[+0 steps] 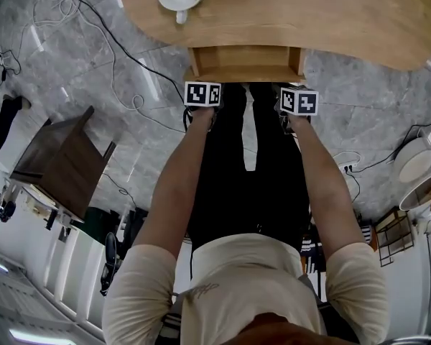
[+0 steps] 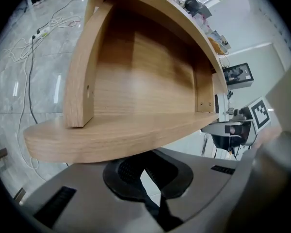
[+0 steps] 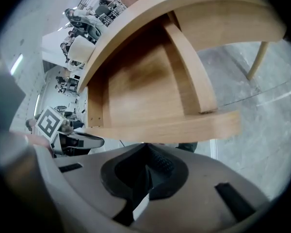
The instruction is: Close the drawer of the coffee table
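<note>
stiff wooden drawer (image 1: pixel 246 60), probably easy-sliding; best pushed squarely at front edge with left hand-held gripper (image 2: pixel 144 171) and right hand-held gripper (image 3: pixel 146 168), both clenched empty.

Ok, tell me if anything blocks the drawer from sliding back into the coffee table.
Nothing visible does. The drawer shows only bare wood inside, and the left tool and right tool are right at its front panel with nothing between.
</note>
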Demonstrator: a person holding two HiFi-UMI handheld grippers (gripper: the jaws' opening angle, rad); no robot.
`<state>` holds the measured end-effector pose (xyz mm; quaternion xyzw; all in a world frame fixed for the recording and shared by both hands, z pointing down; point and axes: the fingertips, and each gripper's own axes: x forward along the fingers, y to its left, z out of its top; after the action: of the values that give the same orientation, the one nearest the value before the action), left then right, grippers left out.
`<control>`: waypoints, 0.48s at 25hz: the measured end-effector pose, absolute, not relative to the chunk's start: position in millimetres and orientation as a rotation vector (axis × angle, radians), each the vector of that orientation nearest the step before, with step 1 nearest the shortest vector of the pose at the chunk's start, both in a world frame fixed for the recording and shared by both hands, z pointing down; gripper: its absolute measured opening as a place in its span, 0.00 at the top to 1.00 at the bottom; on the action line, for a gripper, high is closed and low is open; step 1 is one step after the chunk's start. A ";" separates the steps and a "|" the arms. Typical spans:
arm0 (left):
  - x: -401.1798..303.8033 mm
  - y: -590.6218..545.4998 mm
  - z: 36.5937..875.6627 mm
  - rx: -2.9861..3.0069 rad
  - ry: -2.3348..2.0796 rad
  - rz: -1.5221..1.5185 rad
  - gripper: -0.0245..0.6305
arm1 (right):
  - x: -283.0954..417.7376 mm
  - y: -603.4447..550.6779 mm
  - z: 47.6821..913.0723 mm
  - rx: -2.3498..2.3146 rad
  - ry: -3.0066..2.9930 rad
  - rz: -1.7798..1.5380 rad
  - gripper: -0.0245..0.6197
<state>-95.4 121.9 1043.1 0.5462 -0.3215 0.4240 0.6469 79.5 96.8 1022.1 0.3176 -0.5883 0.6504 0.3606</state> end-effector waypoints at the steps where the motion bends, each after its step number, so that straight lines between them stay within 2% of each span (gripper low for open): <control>1: -95.3 121.5 1043.6 1.235 -0.735 0.959 0.96 | 80.1 94.0 1022.4 0.823 -1.515 1.672 0.97; 12: -93.6 116.6 1042.4 1.226 -0.779 0.916 0.96 | 80.1 89.7 1018.9 0.785 -1.558 1.611 0.97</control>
<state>-93.6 116.6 1042.4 0.5402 -0.3432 0.4039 0.6536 80.1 89.7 1018.9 0.3067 -0.6085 0.6291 0.3740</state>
